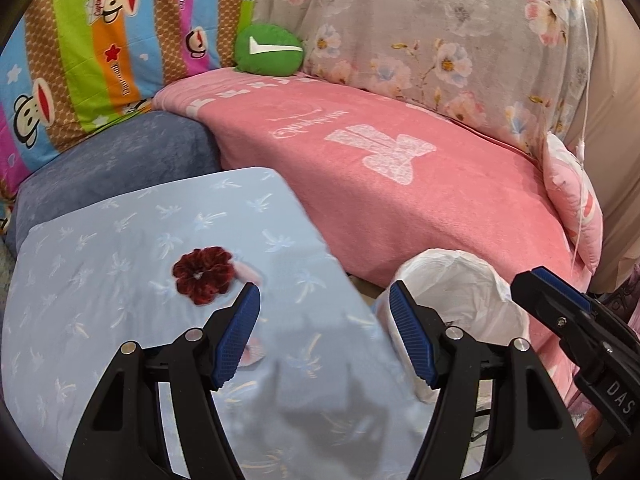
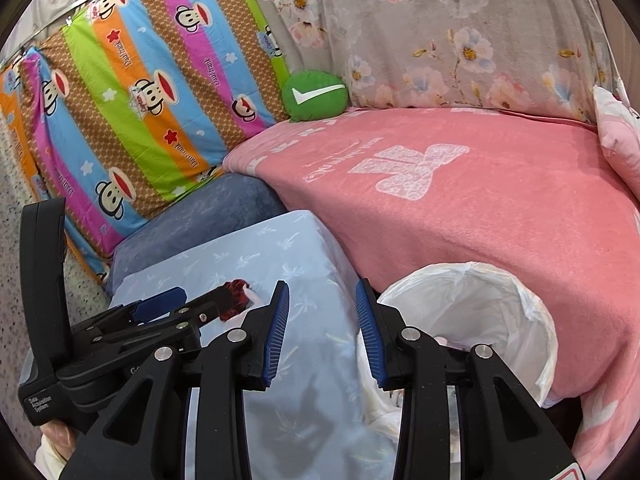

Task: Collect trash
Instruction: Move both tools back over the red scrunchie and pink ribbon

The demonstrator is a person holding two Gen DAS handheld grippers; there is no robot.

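Note:
A dark red scrunchie lies on a light blue pillow, with a small pink scrap beside it and another pinkish scrap by my left fingers. A bin lined with a white bag stands to the right of the pillow. My left gripper is open and empty above the pillow's right part. My right gripper is open and empty over the gap between pillow and bin. The scrunchie is partly hidden behind the left gripper.
A pink blanket covers the bed behind. A blue cushion, a striped monkey-print pillow, a green round cushion, a floral quilt and a pink pillow ring it.

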